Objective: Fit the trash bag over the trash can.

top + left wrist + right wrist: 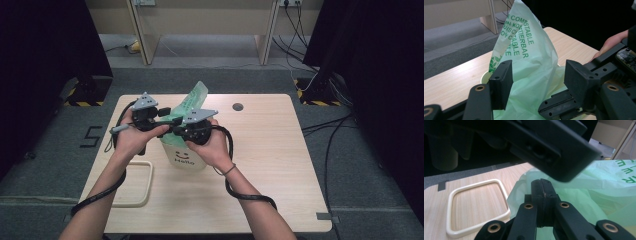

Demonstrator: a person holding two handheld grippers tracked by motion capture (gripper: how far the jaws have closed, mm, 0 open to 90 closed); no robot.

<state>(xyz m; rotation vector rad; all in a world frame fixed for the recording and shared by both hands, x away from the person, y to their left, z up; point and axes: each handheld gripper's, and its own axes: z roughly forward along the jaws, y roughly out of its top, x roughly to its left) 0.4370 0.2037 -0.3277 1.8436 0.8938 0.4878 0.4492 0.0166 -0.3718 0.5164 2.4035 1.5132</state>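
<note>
Right claw [541, 192] clenched, probably pinching green bag [534, 65]; left claw [536, 77] released around it. Hard tug could tear it.

In the high view, the hands and both grippers covered most of the white bin [184, 159] and the lower part of the green compostable bag [192, 100], so the bin's rim could not be made out. In the left gripper view, the bag's [534, 67] printed words were cut off by a fold and its base ran below the frame. In the right gripper view, a blurred black gripper body [544, 142] blocked the upper scene, and whether the closed pads pinched bag [584, 200] film could not be told. The cream frame [477, 207] was clipped at the bottom.
</note>
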